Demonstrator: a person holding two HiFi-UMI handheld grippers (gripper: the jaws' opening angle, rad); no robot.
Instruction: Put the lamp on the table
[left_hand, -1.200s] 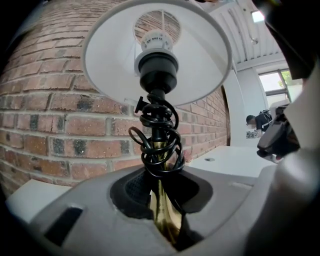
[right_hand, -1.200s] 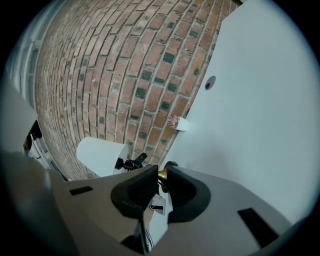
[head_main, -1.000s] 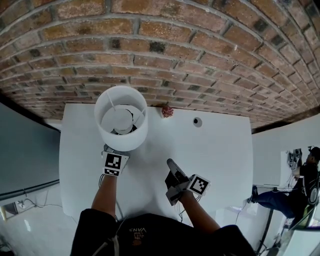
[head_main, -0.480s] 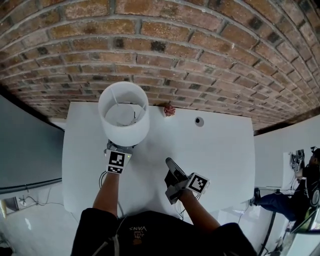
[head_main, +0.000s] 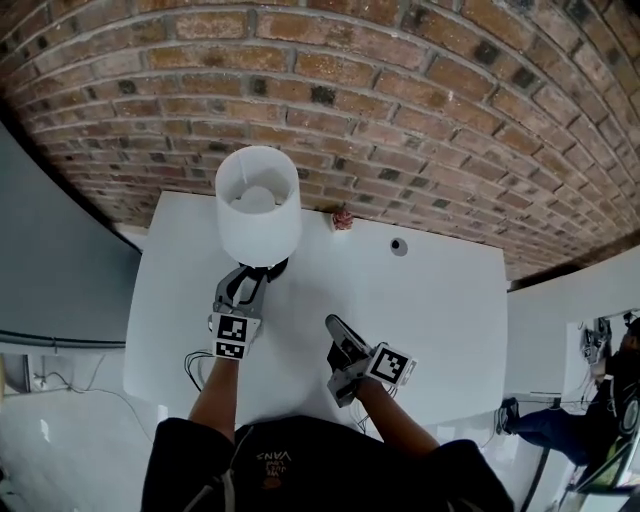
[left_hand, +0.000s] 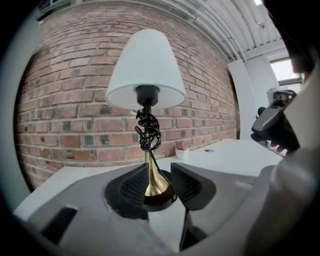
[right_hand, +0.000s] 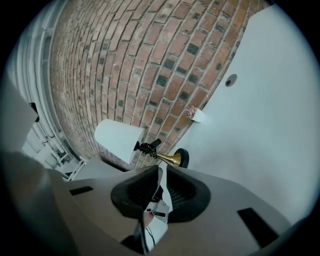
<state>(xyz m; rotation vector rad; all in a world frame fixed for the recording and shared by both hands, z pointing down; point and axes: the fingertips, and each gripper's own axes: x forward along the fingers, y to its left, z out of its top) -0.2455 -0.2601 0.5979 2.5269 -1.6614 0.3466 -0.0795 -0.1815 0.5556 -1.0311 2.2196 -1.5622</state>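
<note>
Brick wall (head_main: 400, 100) ran behind the white worktop (head_main: 440, 320), and the lamp (head_main: 258, 205) stood upright on that worktop, close to the wall at the back left. Its white shade topped a brass stem (left_hand: 149, 175) that flared into a dark round base, and a black cord (left_hand: 147, 131) was wound in a bundle around the upper stem.

Your left gripper (head_main: 250, 282) was open, with its jaws spread. In the left gripper view the foot of the lamp showed in the gap between them (left_hand: 159, 175). I could not tell whether either pad touched the brass.

Your right gripper (head_main: 338, 332) sat well apart from the lamp, nearer to you over the middle of the worktop. Its jaws (right_hand: 162, 175) were drawn together to a thin slit and nothing was caught in them. From the right gripper view the lamp (right_hand: 120, 140) appeared tilted beyond the jaw tips.

At the back edge, just right of the lamp, a small white pot with a pinkish plant (head_main: 343, 218) stood against the wall. A small round hole (head_main: 399, 246) sat in the worktop a little further right.
</note>
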